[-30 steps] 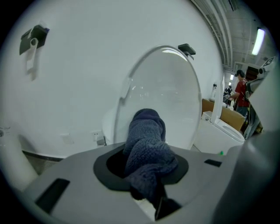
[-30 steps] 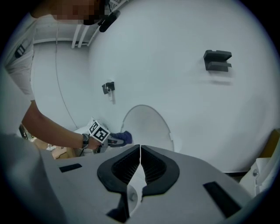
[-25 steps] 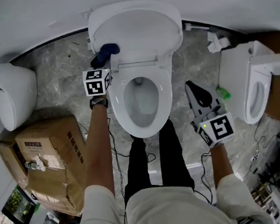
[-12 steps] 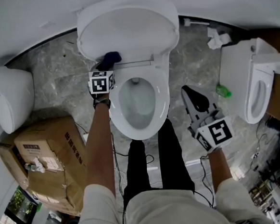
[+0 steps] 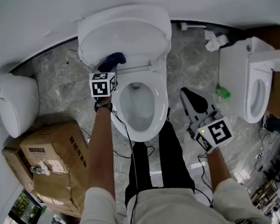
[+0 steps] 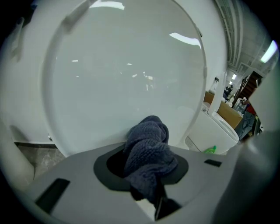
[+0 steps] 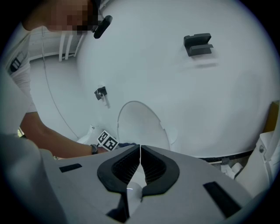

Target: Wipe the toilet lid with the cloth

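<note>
Left gripper [image 5: 108, 68] clamped on bunched cloth [image 6: 148, 151] at the raised toilet lid's [image 5: 124, 33] lower-left edge (right gripper [image 7: 140, 162] shut, empty, off aside), so the loose wad could slip out or skip patches.

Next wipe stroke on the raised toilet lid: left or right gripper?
Left. The left gripper is shut on the cloth, which is already at the lower part of the toilet lid. The right gripper is shut and empty, off to the side of the bowl, away from the lid.
</note>
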Demonstrator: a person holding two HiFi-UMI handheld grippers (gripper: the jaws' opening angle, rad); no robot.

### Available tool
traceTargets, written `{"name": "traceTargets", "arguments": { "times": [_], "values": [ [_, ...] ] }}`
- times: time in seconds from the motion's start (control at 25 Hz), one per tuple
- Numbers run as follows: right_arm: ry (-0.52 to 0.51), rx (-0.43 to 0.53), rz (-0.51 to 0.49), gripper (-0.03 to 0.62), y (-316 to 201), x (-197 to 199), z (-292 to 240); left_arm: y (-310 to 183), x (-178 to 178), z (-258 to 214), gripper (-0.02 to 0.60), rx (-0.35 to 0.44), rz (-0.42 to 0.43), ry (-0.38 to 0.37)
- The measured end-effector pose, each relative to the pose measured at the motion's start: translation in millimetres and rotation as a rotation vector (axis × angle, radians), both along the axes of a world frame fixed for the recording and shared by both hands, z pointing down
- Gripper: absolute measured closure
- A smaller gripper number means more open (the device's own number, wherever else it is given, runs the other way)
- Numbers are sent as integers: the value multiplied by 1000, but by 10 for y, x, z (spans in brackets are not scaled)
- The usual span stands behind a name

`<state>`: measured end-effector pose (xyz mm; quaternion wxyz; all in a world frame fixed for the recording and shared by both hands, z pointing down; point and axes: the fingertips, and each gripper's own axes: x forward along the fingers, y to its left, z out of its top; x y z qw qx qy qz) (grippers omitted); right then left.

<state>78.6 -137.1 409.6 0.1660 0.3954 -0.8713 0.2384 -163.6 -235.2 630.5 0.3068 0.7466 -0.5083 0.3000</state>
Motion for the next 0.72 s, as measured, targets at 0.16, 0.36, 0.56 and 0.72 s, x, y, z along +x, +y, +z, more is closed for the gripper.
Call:
{"name": "traceTargets", "arguments": {
  "times": [0.16, 0.36, 0.56, 0.72],
  "values": [
    [-11, 18, 0, 565, 23, -27, -174, -123, 40, -463, 466, 88, 20, 5],
    [-7, 44, 6, 565, 37, 61, -368, -289, 133, -1119, 466, 219, 44, 25],
    [-41, 39, 35, 565, 48, 121, -542, -470, 276, -1919, 466, 376, 14, 150],
    [-65, 47, 49, 565, 29, 162, -665, -571, 442, -2323, 466, 445, 46, 178]
  ]
}}
